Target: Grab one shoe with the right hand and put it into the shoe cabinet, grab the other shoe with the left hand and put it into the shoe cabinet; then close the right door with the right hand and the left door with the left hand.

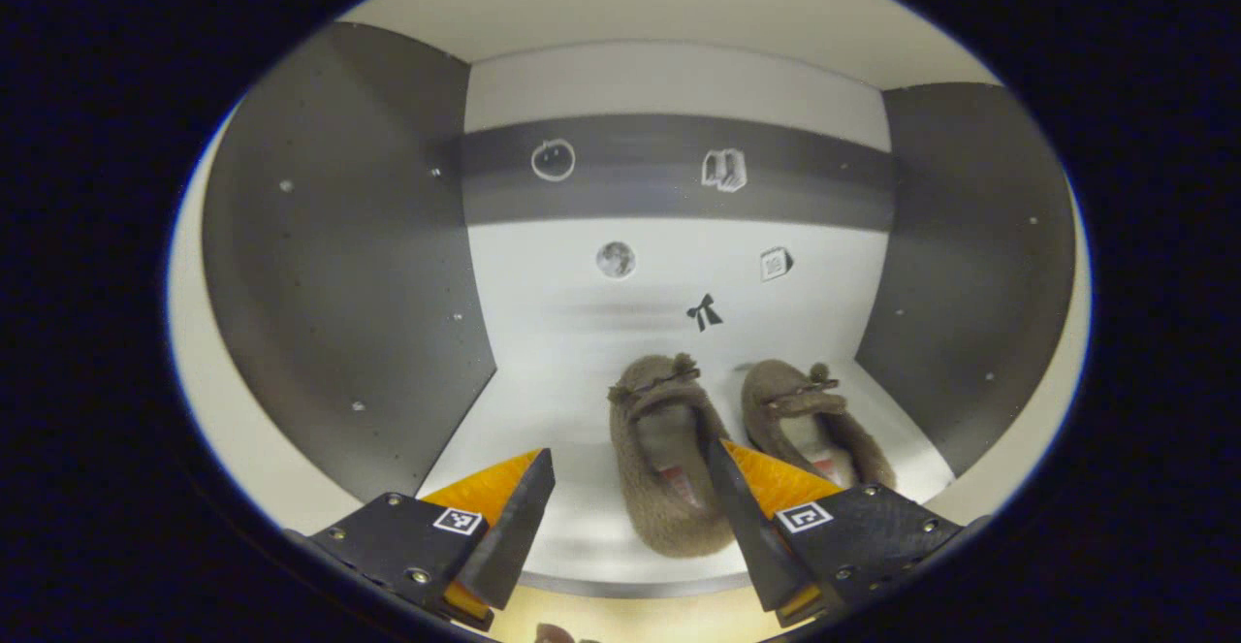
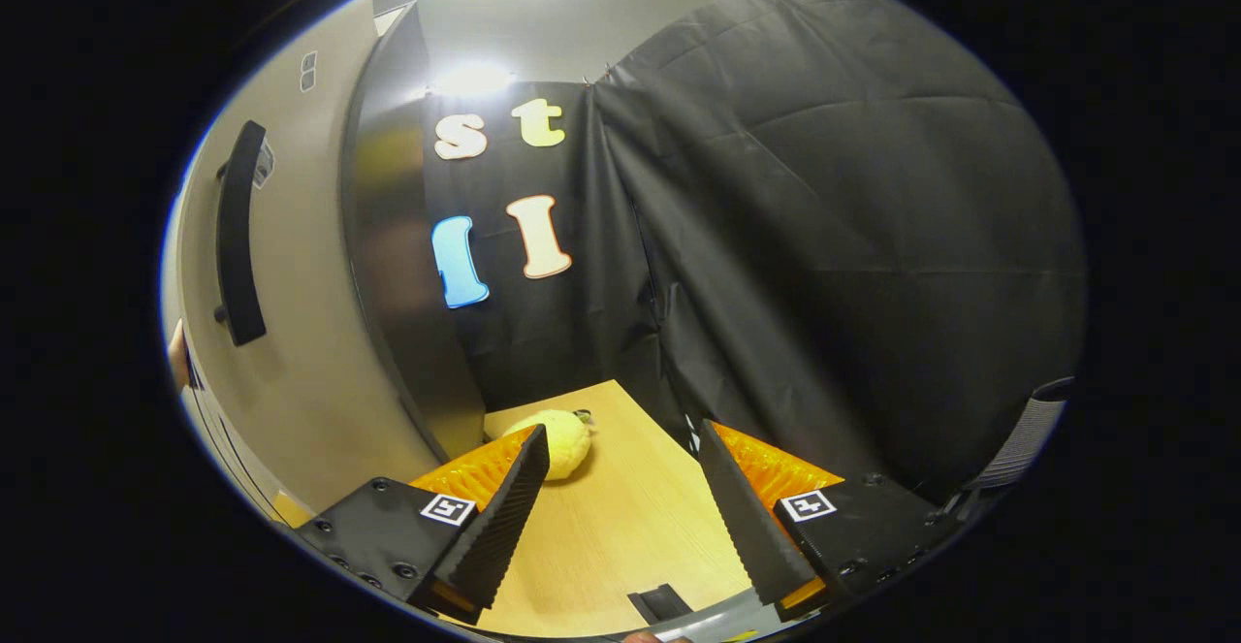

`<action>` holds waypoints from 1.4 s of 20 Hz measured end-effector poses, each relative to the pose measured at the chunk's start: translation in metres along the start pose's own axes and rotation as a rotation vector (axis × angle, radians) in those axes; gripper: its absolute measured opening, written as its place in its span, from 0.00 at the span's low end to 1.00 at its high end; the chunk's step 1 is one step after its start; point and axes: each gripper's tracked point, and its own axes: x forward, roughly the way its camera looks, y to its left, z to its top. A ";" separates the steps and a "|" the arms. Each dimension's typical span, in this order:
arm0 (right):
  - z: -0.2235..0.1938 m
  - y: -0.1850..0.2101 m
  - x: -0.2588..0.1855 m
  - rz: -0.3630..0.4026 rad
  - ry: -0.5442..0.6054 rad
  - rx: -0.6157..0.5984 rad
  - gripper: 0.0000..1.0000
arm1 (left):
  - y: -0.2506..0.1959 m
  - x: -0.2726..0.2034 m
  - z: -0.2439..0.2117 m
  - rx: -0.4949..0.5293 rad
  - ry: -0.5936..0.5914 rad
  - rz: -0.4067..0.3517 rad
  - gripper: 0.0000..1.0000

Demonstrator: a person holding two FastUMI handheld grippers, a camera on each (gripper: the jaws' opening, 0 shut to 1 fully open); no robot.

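Left tongs (image 1: 630, 517) spread, near shoe (image 1: 669, 464) between their tips on cabinet shelf (image 1: 562, 401), second shoe (image 1: 810, 425) beside it, right tongs (image 2: 620, 502) spread over bench (image 2: 620, 517).

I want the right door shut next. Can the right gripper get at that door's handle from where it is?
Probably yes. The right gripper is open and holds nothing, and the handle on the door stands just to its left with nothing between them; it would need to turn that way.
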 end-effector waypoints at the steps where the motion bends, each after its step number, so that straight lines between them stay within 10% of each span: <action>1: 0.005 0.003 -0.001 0.009 -0.005 -0.005 0.98 | 0.000 -0.016 0.005 0.006 -0.032 0.003 1.00; 13: 0.081 0.053 -0.009 0.159 -0.098 -0.055 0.98 | 0.020 -0.202 0.008 0.011 -0.402 0.128 0.99; 28: 0.146 0.133 -0.023 0.374 -0.160 -0.018 0.98 | -0.021 -0.268 -0.146 -0.017 -0.257 0.117 0.93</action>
